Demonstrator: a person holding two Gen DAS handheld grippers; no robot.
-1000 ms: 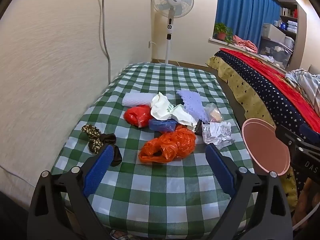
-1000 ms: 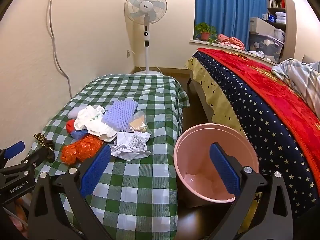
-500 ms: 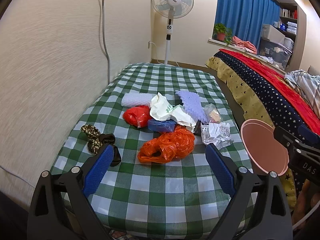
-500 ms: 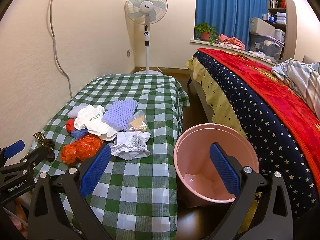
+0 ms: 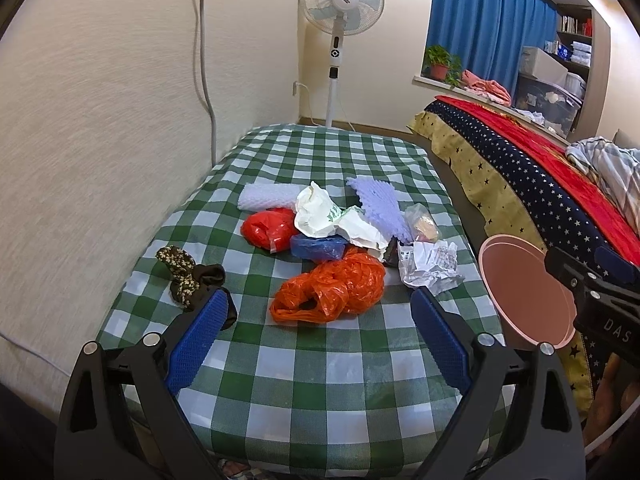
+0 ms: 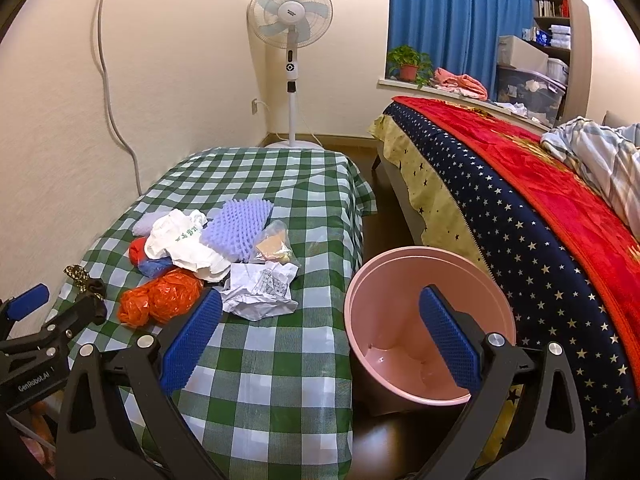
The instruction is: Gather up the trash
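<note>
Both tongs were spread wide and held nothing: the left gripper (image 5: pixel 316 334) hung over the near edge of a low table covered in a green checked cloth (image 5: pixel 320 380), and the right gripper (image 6: pixel 320 330) hung between that table and a pink bin (image 6: pixel 430 320) standing on the floor at the table's 3 o'clock side. All the trash lay in one loose pile near the table's middle. Nearest the left gripper, at about 12 o'clock from it, was an orange plastic bag (image 5: pixel 332 286). Just beyond it lay a blue bag (image 5: pixel 318 246), a red bag (image 5: pixel 268 228), a white bag with green print (image 5: pixel 324 218), and two pieces of pale purple foam netting (image 5: pixel 380 208). At 1 o'clock sat crumpled white paper (image 5: pixel 430 268), with a small clear packet (image 5: pixel 422 226) behind it. A dark patterned cloth scrap (image 5: pixel 188 278) lay apart at 10 o'clock. The bin looked empty, its bare bottom showing in the right wrist view. Judging by that, collection had not begun; every piece was left to pick up and drop in the bin.
</note>
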